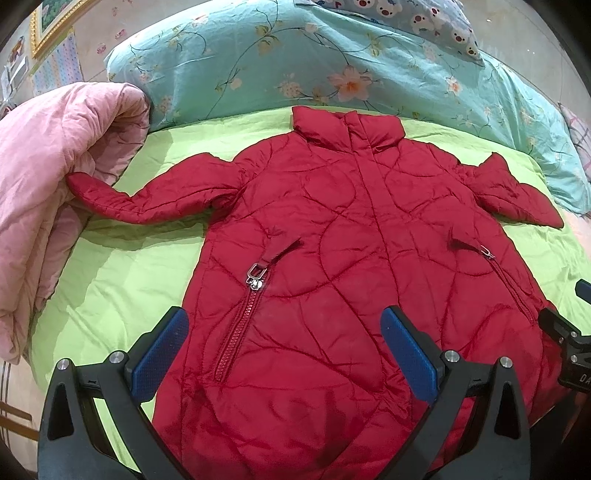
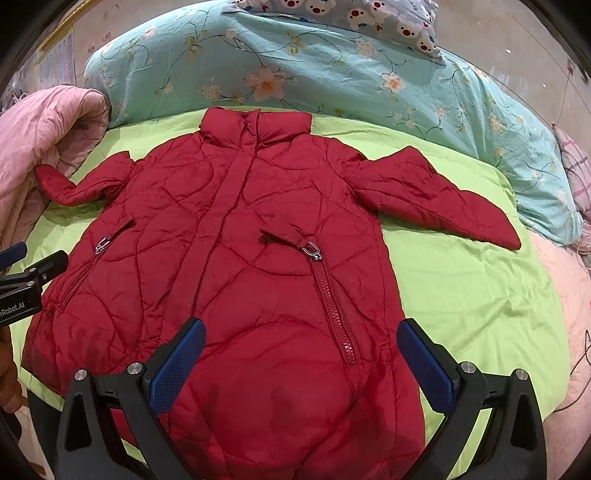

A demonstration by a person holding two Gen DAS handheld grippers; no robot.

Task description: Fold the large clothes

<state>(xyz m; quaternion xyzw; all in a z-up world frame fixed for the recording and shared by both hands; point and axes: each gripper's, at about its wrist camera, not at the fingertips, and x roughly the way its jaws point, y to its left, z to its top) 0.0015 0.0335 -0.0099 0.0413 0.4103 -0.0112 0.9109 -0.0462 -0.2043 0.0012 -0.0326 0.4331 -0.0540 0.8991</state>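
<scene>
A red quilted jacket lies flat, front up and zipped, on a lime green sheet, collar towards the pillows. Both sleeves spread sideways; the left sleeve's cuff rests against a pink quilt. My left gripper hovers open above the jacket's lower left part, near the left pocket zip. My right gripper hovers open above the lower right part, by the right pocket zip. Each gripper shows at the edge of the other's view: the right gripper and the left gripper.
A rolled pink quilt lies along the left side. A teal floral pillow and a bear-print pillow lie beyond the collar. Pink bedding shows at the right.
</scene>
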